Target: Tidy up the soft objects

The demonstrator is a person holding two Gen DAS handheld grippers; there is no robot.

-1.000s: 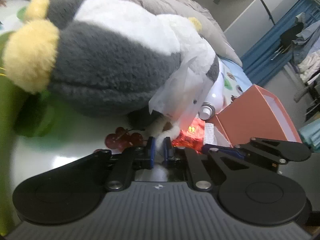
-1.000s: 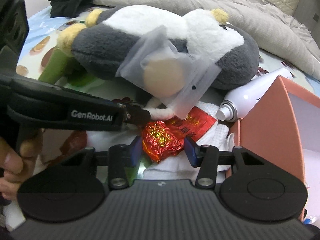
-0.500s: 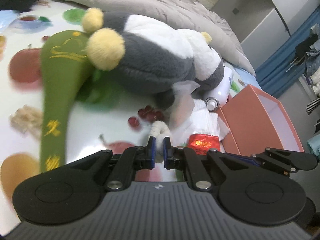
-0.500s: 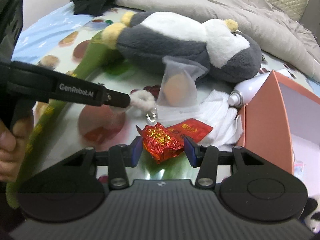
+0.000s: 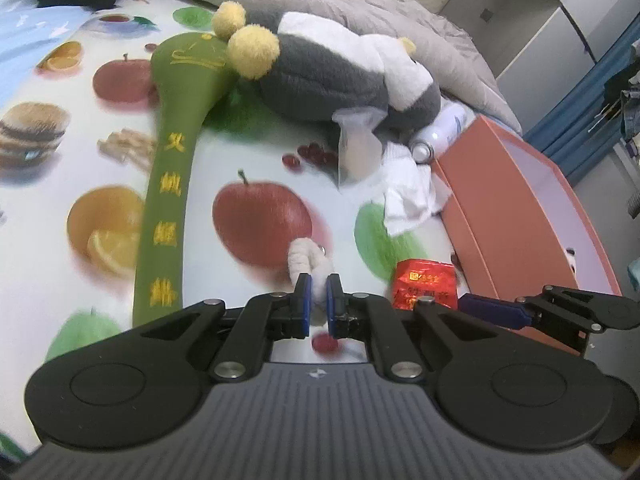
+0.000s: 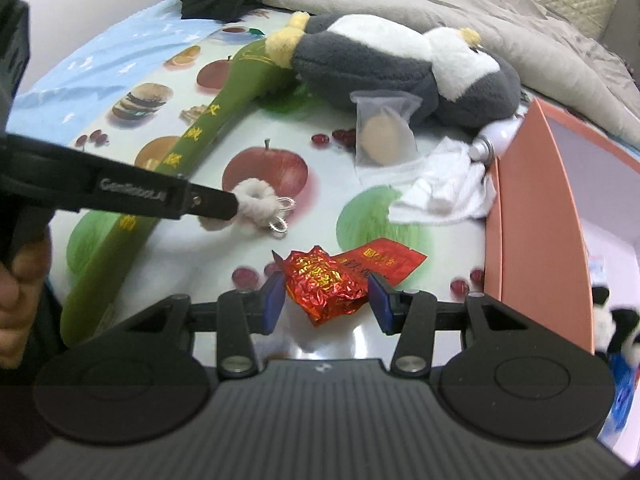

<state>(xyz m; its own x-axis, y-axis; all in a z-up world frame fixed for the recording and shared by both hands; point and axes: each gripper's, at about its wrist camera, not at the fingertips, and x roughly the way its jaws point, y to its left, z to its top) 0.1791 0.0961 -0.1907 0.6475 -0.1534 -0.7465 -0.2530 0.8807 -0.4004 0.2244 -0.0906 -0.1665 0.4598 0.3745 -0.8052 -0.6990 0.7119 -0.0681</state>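
My left gripper is shut on a small fluffy white ring with metal key rings, held just above the fruit-print sheet; it also shows in the right wrist view. My right gripper is open, its jaws either side of a crinkled red foil packet. A grey, white and yellow plush toy lies at the back, also in the right wrist view. A long green fabric cushion lies to its left.
An open orange box stands at the right. A white cloth, a white spray can and a clear pouch with a beige puff lie before the plush. A grey duvet covers the back.
Both grippers have drawn back from the plush toy. The left gripper carried the fluffy ring back with it. The right gripper stayed open around the foil packet.
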